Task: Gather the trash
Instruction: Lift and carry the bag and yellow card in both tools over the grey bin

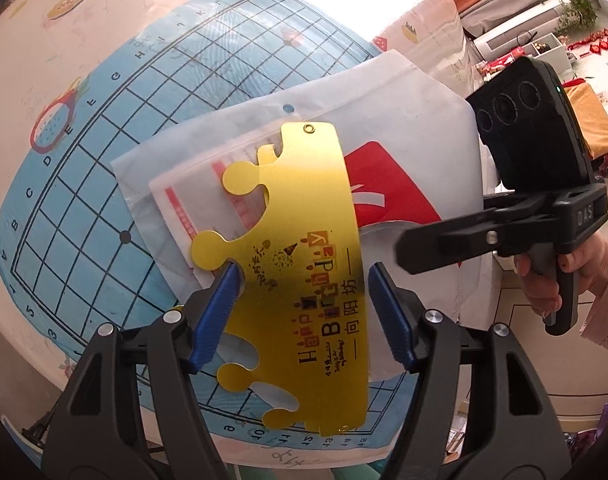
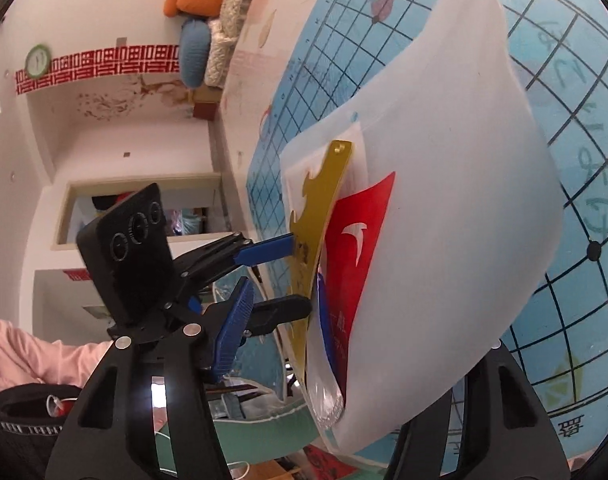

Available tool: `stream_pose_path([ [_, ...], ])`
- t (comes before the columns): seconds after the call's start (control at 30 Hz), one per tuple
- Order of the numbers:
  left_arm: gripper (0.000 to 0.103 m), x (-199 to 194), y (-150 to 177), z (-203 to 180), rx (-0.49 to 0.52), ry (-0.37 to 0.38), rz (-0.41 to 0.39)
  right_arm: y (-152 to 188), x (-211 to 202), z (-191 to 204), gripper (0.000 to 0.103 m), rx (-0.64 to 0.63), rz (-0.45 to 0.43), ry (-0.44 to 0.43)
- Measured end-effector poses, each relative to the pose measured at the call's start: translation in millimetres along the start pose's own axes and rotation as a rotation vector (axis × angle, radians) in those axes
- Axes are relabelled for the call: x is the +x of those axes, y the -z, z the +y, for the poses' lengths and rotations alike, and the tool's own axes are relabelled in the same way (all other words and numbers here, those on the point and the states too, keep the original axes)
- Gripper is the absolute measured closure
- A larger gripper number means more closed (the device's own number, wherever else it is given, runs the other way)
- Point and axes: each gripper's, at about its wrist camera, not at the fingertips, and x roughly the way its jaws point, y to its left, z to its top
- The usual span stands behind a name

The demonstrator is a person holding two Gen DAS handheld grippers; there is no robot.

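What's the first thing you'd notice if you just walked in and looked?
The shiny gold paper birthday crown, right in the middle between the left gripper's blue fingers. It lies on a white plastic bag with a red patch. Under them spreads a light blue game mat with a dark grid.

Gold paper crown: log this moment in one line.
left gripper: shut on gold paper crown | right gripper: open around white bag | crown: above white bag and blue grid mat
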Motion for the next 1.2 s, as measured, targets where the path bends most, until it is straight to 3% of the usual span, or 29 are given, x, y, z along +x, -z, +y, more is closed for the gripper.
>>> stream_pose_path([
  [0.1,0.042,5,-2,-3,0.007,0.016,0.010,2,6,8,0.054,-0.019,0.019,0.011],
  [0.17,0.042,9,-3,-4,0.012,0.018,0.011,-2,16,11,0.068,-0.030,0.038,0.026],
  [0.3,0.043,12,4,-11,0.036,0.035,0.022,-9,20,6,0.080,0.013,0.035,0.009],
  [0.37,0.043,14,7,-14,0.047,0.033,0.026,-10,19,4,0.092,0.017,0.038,-0.001],
  [0.43,0.043,16,8,-13,0.029,0.046,0.028,-10,20,5,0.096,-0.001,0.049,0.016],
  [0.8,0.043,4,0,-10,0.068,0.061,0.018,1,1,12,0.098,0.008,-0.025,-0.031],
  [1.0,0.044,-13,-9,-53,0.164,0.061,-0.003,18,-49,24,0.098,-0.019,-0.115,-0.037],
  [1.2,0.044,-18,-8,-130,0.295,0.086,-0.020,66,-120,26,0.098,-0.027,-0.245,-0.034],
])
